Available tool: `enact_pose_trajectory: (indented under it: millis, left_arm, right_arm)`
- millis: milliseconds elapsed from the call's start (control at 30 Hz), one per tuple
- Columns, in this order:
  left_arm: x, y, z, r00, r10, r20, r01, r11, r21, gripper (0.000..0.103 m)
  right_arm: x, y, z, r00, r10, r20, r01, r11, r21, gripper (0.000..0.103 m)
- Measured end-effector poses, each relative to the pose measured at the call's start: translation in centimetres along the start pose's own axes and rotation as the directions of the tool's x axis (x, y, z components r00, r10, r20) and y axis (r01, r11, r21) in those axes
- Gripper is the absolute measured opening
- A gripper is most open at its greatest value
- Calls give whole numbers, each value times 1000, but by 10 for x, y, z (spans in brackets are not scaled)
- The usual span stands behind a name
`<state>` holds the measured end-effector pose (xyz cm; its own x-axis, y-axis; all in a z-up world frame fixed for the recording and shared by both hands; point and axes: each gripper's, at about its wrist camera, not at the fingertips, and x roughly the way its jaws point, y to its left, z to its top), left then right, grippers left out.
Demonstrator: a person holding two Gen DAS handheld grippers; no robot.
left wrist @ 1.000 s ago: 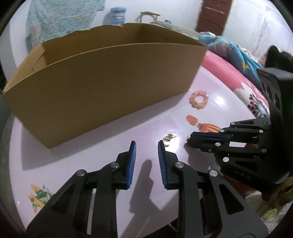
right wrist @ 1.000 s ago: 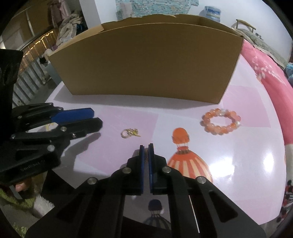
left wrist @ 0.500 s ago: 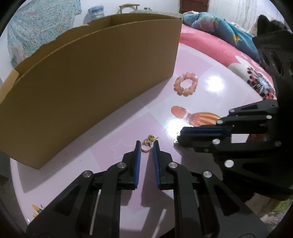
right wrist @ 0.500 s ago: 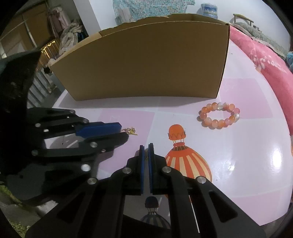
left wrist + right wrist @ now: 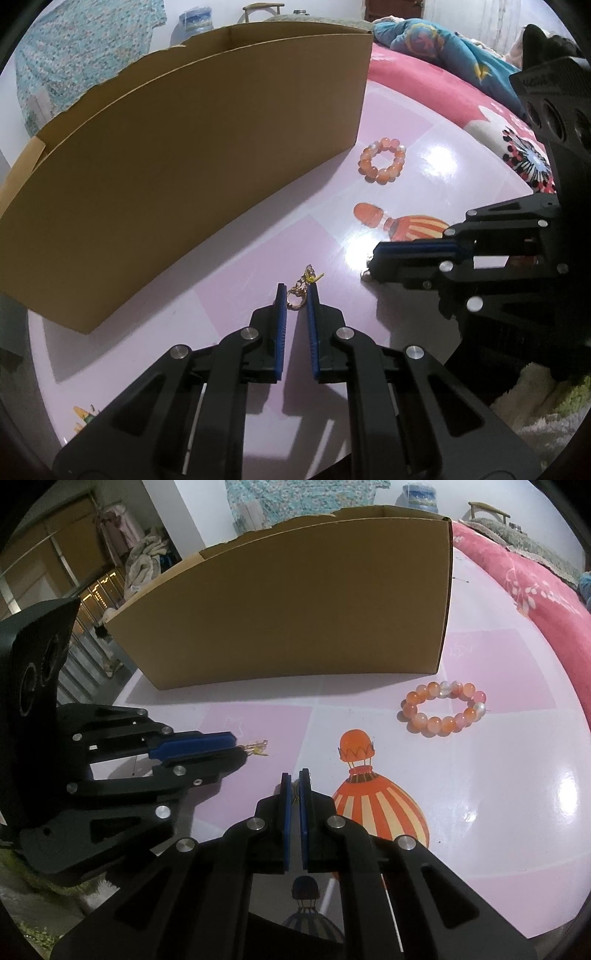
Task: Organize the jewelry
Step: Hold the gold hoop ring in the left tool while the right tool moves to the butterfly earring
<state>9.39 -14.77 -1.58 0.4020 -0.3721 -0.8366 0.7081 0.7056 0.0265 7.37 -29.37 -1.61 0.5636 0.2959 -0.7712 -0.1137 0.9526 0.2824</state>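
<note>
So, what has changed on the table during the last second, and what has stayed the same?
The left gripper moved forward to the small gold earring and narrowed its jaws around the ring part; contact is not clear. The earring has not visibly moved. The right gripper stayed almost shut, with something small and gold between its pads, too small to identify. The bead bracelet and cardboard box stayed where they were.

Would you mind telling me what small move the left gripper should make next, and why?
Probably close the left gripper the rest of the way: the small gold earring lies on the table between its blue pads, which appear not yet to pinch it. Then it can be lifted toward the cardboard box.
</note>
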Motion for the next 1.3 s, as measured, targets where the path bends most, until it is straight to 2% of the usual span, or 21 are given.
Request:
enact_pose_trajectory:
  millis: [300, 567, 900, 1000, 1300]
  left_arm:
    - [-8, 12, -15, 999, -50, -2, 50, 997, -58, 10]
    - [-11, 8, -21, 998, -58, 13, 58, 998, -6, 10]
    - [-12, 8, -27, 997, -71, 33, 69, 997, 37, 10]
    - [-12, 8, -28, 996, -76, 39, 75, 996, 40, 10]
    - [-15, 9, -35, 996, -79, 51, 76, 996, 48, 10]
  right_arm:
    - [1, 5, 4, 1000, -10, -13, 10, 1000, -14, 4]
    - [5, 24, 20, 999, 41, -22, -43, 993, -110, 6]
    - [34, 52, 33, 990, 67, -124, -98, 959, -266, 8]
    - [36, 56, 37, 988, 75, -135, -113, 947, -300, 15]
    - [48, 72, 34, 984, 40, -176, -110, 907, -407, 16]
